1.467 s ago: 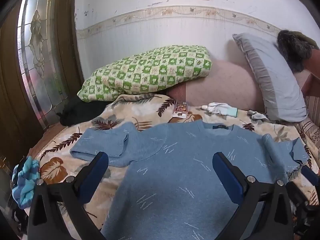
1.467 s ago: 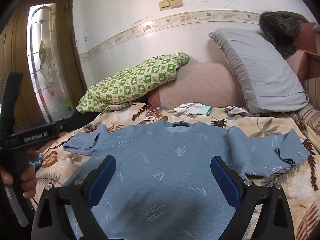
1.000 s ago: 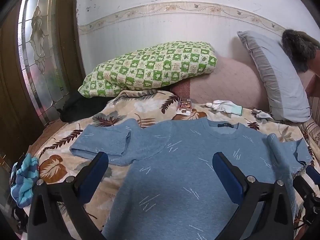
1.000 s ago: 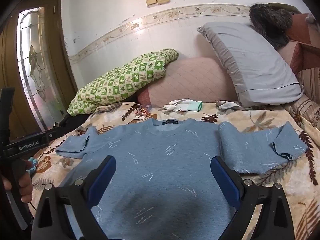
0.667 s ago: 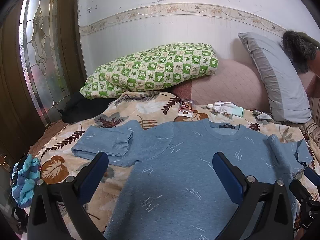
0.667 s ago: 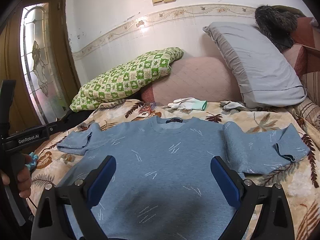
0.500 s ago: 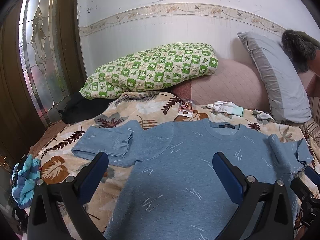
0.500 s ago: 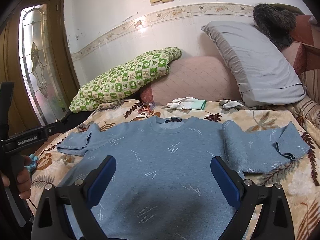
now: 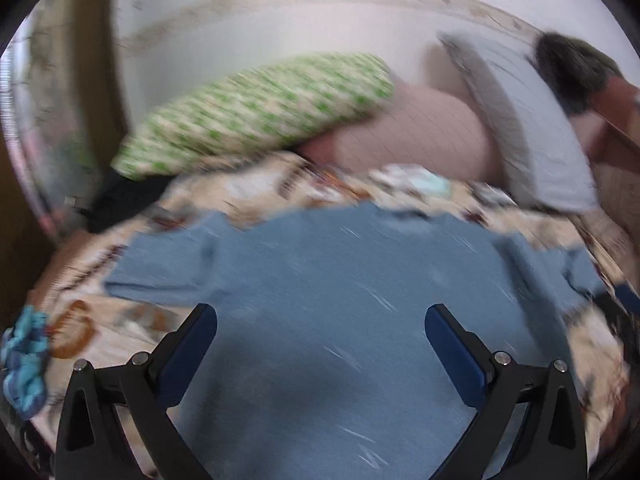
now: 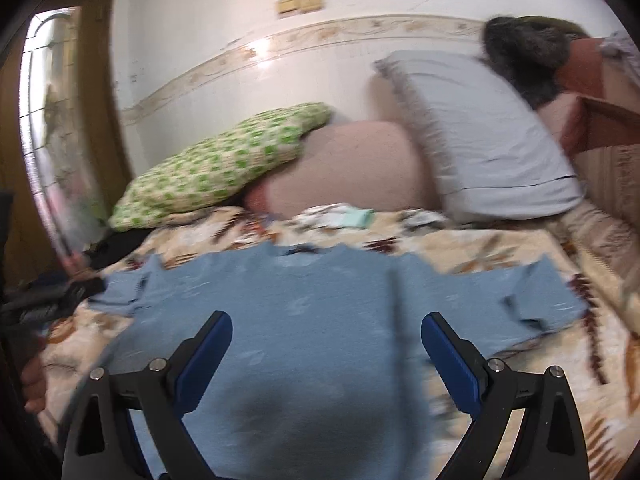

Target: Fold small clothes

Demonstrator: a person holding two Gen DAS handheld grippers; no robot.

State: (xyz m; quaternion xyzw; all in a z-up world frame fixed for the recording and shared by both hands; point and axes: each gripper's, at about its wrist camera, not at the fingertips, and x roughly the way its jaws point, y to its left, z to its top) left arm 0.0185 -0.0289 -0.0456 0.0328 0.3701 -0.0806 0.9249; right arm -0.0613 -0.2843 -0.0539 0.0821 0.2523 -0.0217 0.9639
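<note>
A light blue short-sleeved knit top [image 9: 320, 280] lies spread flat on the leaf-patterned bedspread, collar toward the far wall; it also shows in the right wrist view [image 10: 300, 312]. Its left sleeve [image 9: 160, 264] is laid out flat and its right sleeve [image 10: 532, 292] is rumpled. My left gripper [image 9: 320, 332] hovers open and empty above the lower body of the top. My right gripper [image 10: 324, 340] is open and empty above the same area. Both views are motion-blurred.
A green checked pillow [image 9: 256, 112], a pink cushion [image 10: 352, 164] and a grey pillow [image 10: 488, 144] lean on the far wall. White-and-mint socks [image 10: 344, 216] lie beyond the collar. A turquoise cloth [image 9: 24, 360] sits at the bed's left edge. A dark garment [image 9: 124, 196] lies far left.
Both grippers have swung and moved forward over the top, blurring the views. The top has not moved and both grippers stay open.
</note>
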